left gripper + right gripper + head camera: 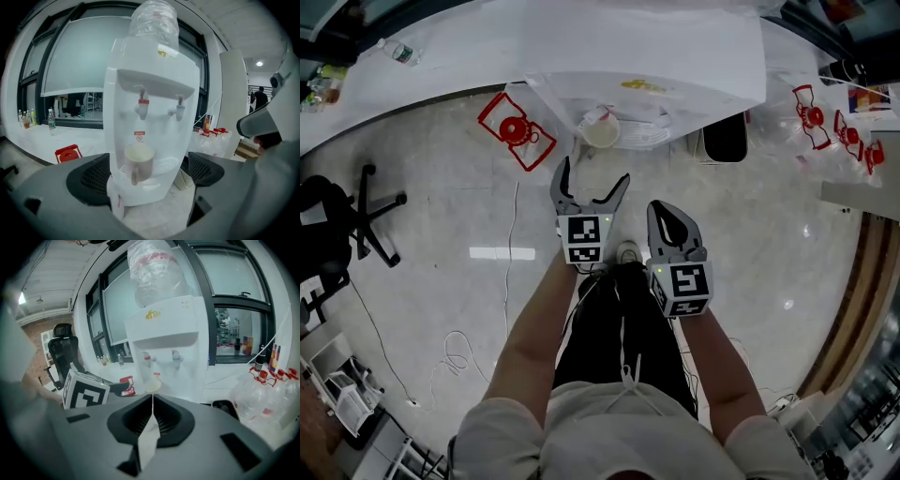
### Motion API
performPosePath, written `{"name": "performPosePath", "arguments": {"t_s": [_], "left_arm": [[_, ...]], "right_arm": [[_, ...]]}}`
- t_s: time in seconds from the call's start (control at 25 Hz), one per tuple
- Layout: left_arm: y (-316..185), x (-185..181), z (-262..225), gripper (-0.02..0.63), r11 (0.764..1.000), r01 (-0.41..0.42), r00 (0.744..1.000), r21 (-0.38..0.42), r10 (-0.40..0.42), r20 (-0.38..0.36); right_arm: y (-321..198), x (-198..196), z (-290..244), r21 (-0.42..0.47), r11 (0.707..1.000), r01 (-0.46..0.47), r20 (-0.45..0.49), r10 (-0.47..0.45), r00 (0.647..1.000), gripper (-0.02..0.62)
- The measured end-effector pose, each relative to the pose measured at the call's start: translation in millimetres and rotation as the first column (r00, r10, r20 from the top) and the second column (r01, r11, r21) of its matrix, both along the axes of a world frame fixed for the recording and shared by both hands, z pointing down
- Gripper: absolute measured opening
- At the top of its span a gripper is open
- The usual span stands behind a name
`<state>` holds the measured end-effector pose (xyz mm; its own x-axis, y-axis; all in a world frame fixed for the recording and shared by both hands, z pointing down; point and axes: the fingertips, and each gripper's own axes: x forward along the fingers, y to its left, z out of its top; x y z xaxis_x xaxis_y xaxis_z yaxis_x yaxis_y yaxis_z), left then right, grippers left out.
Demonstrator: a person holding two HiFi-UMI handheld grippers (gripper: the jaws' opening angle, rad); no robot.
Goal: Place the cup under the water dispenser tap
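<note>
The cup (601,132) stands on the water dispenser (712,75), the left tool (594,174) open wide near it.

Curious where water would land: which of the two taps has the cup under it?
The red-topped tap; the cup stands right below it. Nothing stands under the pale tap beside it.

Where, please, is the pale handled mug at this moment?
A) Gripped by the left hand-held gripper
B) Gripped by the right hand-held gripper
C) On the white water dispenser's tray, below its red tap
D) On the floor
C: the pale handled mug stands on the tray of the white water dispenser, below the red tap, and the left hand-held gripper is open and clear of it.
</note>
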<state>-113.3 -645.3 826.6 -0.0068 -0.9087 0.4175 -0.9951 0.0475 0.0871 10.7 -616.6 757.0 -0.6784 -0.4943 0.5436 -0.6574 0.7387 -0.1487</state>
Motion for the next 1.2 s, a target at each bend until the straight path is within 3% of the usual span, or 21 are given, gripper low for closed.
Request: {"name": "performPosePath", "arguments": {"t_s": [0.28, 0.36, 0.44, 0.52, 0.6, 0.72, 0.96, 1.2], "left_arm": [[44.1, 27.9, -69.3, 0.496, 0.996, -0.079, 0.996, -0.052, 0.077, -0.045], [54.6, 27.0, -96.2, 0.37, 0.998, -0.053, 0.998, -0.039, 0.051, -0.034], [61.6, 19.2, -125.1, 0.167, 1.0, -0.006, 1.0, -0.014, 0.006, 0.002], [65.5, 14.9, -151.0, 0.137, 1.0, 0.012, 1.0, 0.001, -0.012, 0.01], [68.7, 12.4, -174.2, 0.06, 1.0, 0.025, 1.0, 0.009, -0.024, -0.011], [74.1, 10.1, -209.8, 0.031, 0.999, 0.025, 1.0, 0.026, -0.025, -0.014], [78.3, 18.7, -290.2, 0.02, 0.996, -0.035, 0.998, 0.081, 0.03, 0.056], [89.2, 35.0, -384.3, 0.02, 0.964, -0.05, 0.997, 0.26, 0.033, 0.07]], "right_arm": [[17.0, -3.5, -66.6, 0.038, 0.999, -0.002, 0.015, 0.001, 1.0, 0.029], [17.8, -4.2, -87.6, 0.045, 0.999, -0.011, 0.026, 0.01, 1.0, 0.029], [17.3, -4.8, -106.2, 0.051, 0.999, -0.015, 0.03, 0.014, 0.999, 0.029], [15.9, -5.3, -124.1, 0.059, 0.998, -0.016, 0.034, 0.014, 0.999, 0.029], [14.9, -5.3, -142.6, 0.073, 0.997, -0.016, 0.041, 0.013, 0.999, 0.029], [16.7, -3.9, -171.2, 0.097, 0.995, -0.017, 0.055, 0.012, 0.998, 0.029], [18.0, 1.1, -235.7, 0.174, 0.985, -0.008, 0.08, -0.006, 0.997, 0.029], [19.0, 11.2, -295.6, 0.233, 0.972, -0.023, 0.12, -0.005, 0.993, 0.029]]}}
